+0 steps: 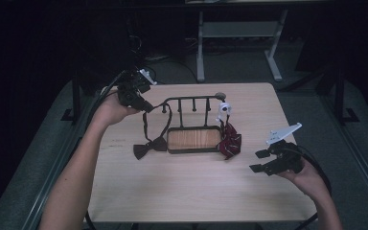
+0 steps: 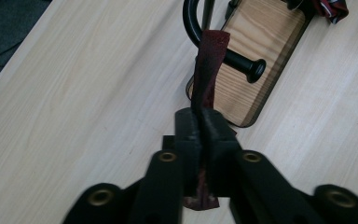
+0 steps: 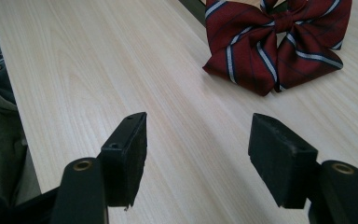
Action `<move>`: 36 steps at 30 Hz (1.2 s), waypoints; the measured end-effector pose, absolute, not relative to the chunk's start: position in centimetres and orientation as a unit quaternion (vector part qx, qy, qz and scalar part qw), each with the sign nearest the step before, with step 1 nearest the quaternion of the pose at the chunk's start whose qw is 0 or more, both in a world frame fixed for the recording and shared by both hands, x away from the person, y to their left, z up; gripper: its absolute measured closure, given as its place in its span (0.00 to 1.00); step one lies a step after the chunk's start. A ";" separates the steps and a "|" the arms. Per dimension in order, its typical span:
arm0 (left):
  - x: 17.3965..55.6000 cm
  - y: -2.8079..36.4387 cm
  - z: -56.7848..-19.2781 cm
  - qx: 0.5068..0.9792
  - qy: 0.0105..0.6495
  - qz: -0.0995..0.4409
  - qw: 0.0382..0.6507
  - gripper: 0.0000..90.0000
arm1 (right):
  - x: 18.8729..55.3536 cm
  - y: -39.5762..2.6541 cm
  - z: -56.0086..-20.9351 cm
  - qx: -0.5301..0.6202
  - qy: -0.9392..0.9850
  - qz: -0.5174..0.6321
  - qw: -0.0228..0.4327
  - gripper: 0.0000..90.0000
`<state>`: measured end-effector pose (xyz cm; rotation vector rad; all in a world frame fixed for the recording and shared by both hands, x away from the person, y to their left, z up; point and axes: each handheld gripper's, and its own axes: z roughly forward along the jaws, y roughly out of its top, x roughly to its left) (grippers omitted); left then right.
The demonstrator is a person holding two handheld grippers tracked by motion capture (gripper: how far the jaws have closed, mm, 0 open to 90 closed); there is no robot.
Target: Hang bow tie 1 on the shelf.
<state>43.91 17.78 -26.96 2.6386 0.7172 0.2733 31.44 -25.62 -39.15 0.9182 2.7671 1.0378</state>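
Note:
A black peg rack (image 1: 191,99) stands on a wooden tray base (image 1: 168,140) at mid-table. From its left end peg (image 2: 244,65) a dark strap (image 2: 208,65) loops down to a dark bow tie (image 1: 149,146) lying on the table. My left gripper (image 2: 204,116) is shut on that strap, just left of the rack (image 1: 146,105). A red striped bow tie (image 3: 279,42) rests at the rack's right end (image 1: 230,143), below a small white fitting (image 1: 224,109). My right gripper (image 1: 259,160) hovers open to the right of it, with nothing between its jaws (image 3: 198,154).
The light wooden table (image 1: 182,191) has bare surface in front of the rack. A grey metal desk frame (image 1: 239,43) stands behind it on the dark floor. Grey cloth (image 3: 0,140) shows past the table edge.

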 end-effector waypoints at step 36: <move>40.8 20.7 -28.5 0.934 0.260 0.087 0.229 0.69 | 31.8 -26.5 -39.8 0.323 0.887 0.330 0.022 0.38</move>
